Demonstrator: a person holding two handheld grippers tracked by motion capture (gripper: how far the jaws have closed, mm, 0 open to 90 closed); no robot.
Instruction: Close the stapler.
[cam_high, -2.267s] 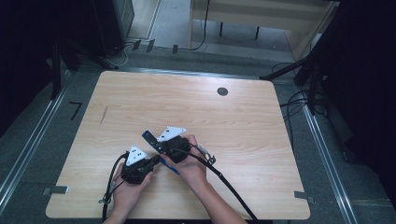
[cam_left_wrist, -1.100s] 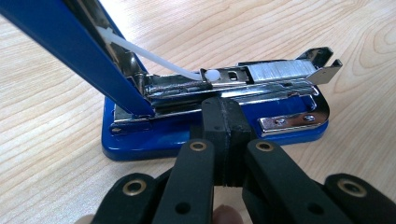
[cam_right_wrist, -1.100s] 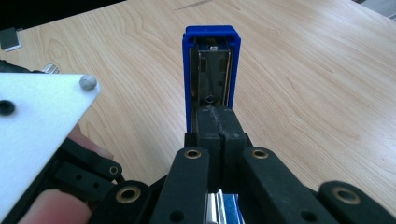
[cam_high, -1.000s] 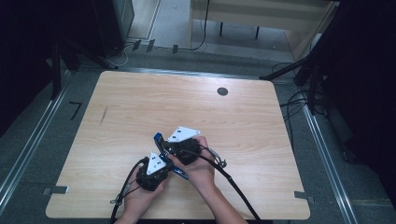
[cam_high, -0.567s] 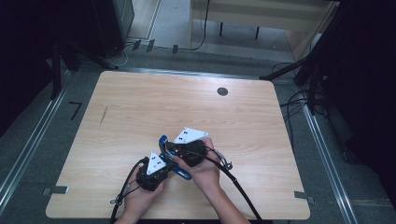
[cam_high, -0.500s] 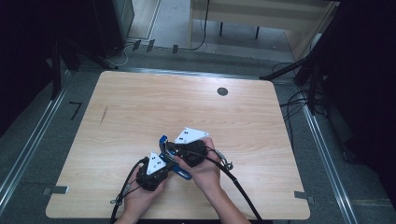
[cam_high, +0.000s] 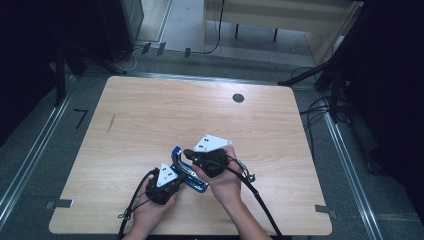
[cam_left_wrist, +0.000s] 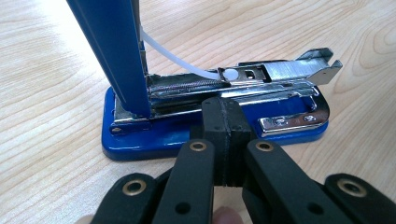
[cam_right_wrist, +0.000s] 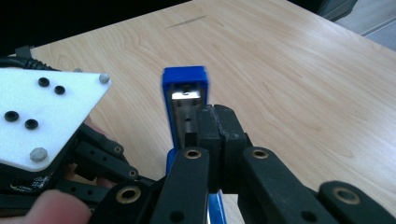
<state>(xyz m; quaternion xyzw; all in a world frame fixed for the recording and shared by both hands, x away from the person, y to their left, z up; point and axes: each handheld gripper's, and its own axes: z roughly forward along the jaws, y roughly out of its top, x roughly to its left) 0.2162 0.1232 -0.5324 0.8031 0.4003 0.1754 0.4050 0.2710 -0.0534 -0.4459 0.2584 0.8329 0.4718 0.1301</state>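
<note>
The blue stapler (cam_high: 186, 172) sits near the front edge of the tabletop (cam_high: 150, 115), between the person's two hands, and it now stands open: its blue top cover (cam_left_wrist: 109, 51) is swung up nearly upright while the base stays flat on the wood. A couple of seconds ago both hands were further to the left and the cover looked lower; since then the pair has shifted right and the right tongs (cam_high: 189, 154) have lifted the cover's free end, and over the last half second almost nothing moves.

From the right gripper view, the right tongs (cam_right_wrist: 215, 122) are closed flat together, pressed against the raised cover, though I cannot tell whether they truly pinch it or only push it. The left tongs (cam_left_wrist: 226, 122) are also closed tight, their tips resting against the base's front edge just below the metal staple channel (cam_left_wrist: 224, 86), seemingly pinning it down.

The white pusher spring (cam_left_wrist: 173, 56) is stretched and the channel lies exposed, so I judge the opening step is about done and loading or checking staples comes next.
</note>
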